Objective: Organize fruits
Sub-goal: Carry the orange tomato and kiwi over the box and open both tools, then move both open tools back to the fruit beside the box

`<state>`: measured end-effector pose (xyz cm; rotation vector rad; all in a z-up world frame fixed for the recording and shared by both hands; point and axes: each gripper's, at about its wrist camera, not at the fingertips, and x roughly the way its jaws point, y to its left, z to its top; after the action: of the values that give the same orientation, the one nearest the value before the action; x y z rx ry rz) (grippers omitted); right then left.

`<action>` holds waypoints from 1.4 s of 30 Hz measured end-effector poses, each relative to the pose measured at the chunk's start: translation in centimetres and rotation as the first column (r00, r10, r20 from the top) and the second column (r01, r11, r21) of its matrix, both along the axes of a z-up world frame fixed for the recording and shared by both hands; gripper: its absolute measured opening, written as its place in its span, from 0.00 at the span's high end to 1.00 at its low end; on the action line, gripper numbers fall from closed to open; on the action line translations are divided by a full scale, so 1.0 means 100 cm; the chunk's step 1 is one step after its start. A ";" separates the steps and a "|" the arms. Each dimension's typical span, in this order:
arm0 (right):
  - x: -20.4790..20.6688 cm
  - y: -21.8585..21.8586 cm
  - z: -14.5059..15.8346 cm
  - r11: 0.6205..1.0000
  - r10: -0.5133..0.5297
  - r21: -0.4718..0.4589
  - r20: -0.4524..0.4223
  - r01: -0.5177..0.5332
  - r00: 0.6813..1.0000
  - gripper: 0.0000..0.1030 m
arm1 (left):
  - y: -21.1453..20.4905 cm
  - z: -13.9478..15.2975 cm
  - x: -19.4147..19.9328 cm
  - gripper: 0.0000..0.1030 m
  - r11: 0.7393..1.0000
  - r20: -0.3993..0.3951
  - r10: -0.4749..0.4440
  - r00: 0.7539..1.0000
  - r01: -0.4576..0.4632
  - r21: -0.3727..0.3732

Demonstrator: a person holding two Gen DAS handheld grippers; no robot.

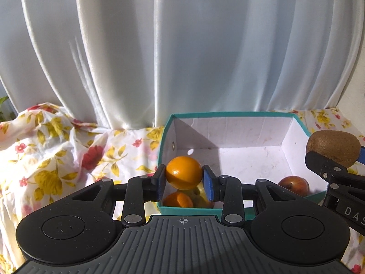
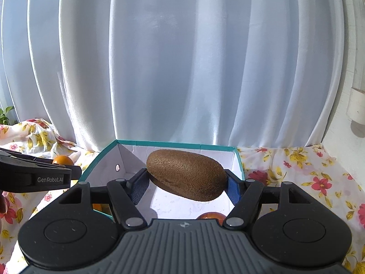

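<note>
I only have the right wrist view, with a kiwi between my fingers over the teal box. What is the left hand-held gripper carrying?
Observer: The left hand-held gripper is shut on an orange, held over the near left corner of the teal box.
Operator: Is anything under that orange? I see only an orange sliver there.
Observer: Yes, another orange fruit lies in that corner, with a yellowish fruit beside it.
Operator: And the red thing below my kiwi?
Observer: It is a red apple at the box's near right side; your kiwi and the right hand-held gripper are above it.
</note>
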<state>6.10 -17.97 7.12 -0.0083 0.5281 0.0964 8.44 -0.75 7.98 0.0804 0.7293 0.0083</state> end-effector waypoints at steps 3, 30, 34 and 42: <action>0.004 0.002 -0.003 1.000 -0.001 -0.006 -0.005 0.001 1.000 0.32 | 0.000 -0.004 0.005 0.63 1.000 -0.013 0.006 1.000 -0.006 0.005; 0.056 0.006 -0.058 0.995 0.010 -0.092 -0.213 -0.030 0.977 0.32 | -0.005 -0.061 0.065 0.63 0.999 -0.192 0.015 0.981 -0.007 0.042; 0.060 0.008 -0.066 0.993 0.006 -0.117 -0.238 -0.034 0.971 0.32 | -0.005 -0.066 0.068 0.61 0.999 -0.201 0.016 0.979 -0.007 0.046; 0.057 0.007 -0.066 0.986 -0.034 -0.167 -0.209 -0.001 0.977 0.28 | -0.010 -0.064 0.064 0.41 0.998 -0.194 -0.011 0.981 0.021 0.054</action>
<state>11.80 -17.25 0.52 -0.1580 0.7477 0.0369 14.85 -1.70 1.54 0.1416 0.9234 0.0054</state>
